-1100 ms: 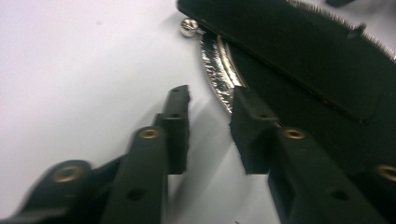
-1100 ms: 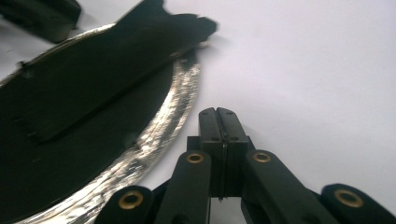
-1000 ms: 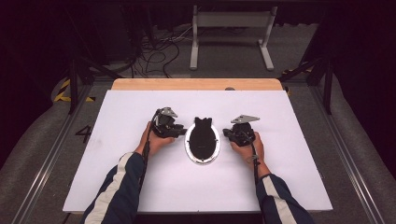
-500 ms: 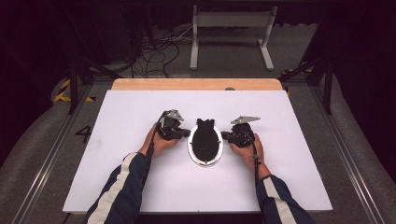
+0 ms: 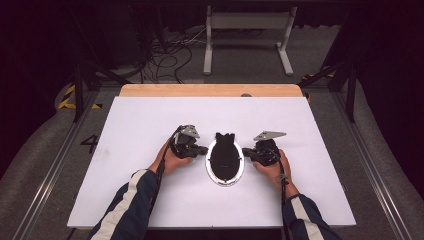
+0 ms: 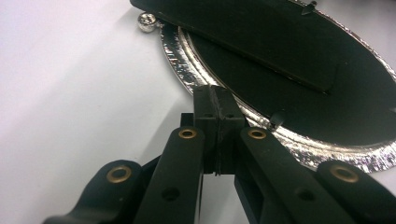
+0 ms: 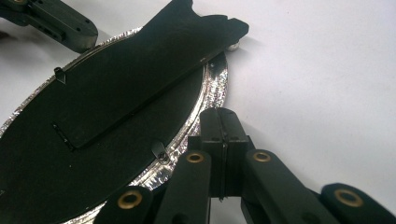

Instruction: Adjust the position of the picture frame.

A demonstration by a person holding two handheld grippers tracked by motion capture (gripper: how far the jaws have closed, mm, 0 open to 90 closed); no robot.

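An oval picture frame point(image 5: 225, 160) lies face down mid-table, its black backing point(image 6: 327, 100) ringed by a silver rim point(image 6: 299, 140). A black fold-out stand point(image 7: 154, 60) lies along the backing and sticks out past the far end. My left gripper point(image 5: 204, 150) is shut, its tips point(image 6: 215, 93) against the frame's left rim with nothing between them. My right gripper point(image 5: 245, 153) is shut too, its tips point(image 7: 223, 116) at the right rim point(image 7: 205, 105). The left gripper point(image 7: 60, 23) also shows across the frame in the right gripper view.
The white tabletop point(image 5: 150, 120) spreads wide on every side of the frame. A wooden strip point(image 5: 210, 90) runs along its far edge. Beyond it, cables point(image 5: 170, 55) and a grey stand point(image 5: 245, 30) sit on the floor. A small silver foot point(image 6: 147, 22) sits at the frame's far end.
The frame and both grippers have shifted slightly to the right and toward the near edge of the table, the grippers staying at the frame's two sides.
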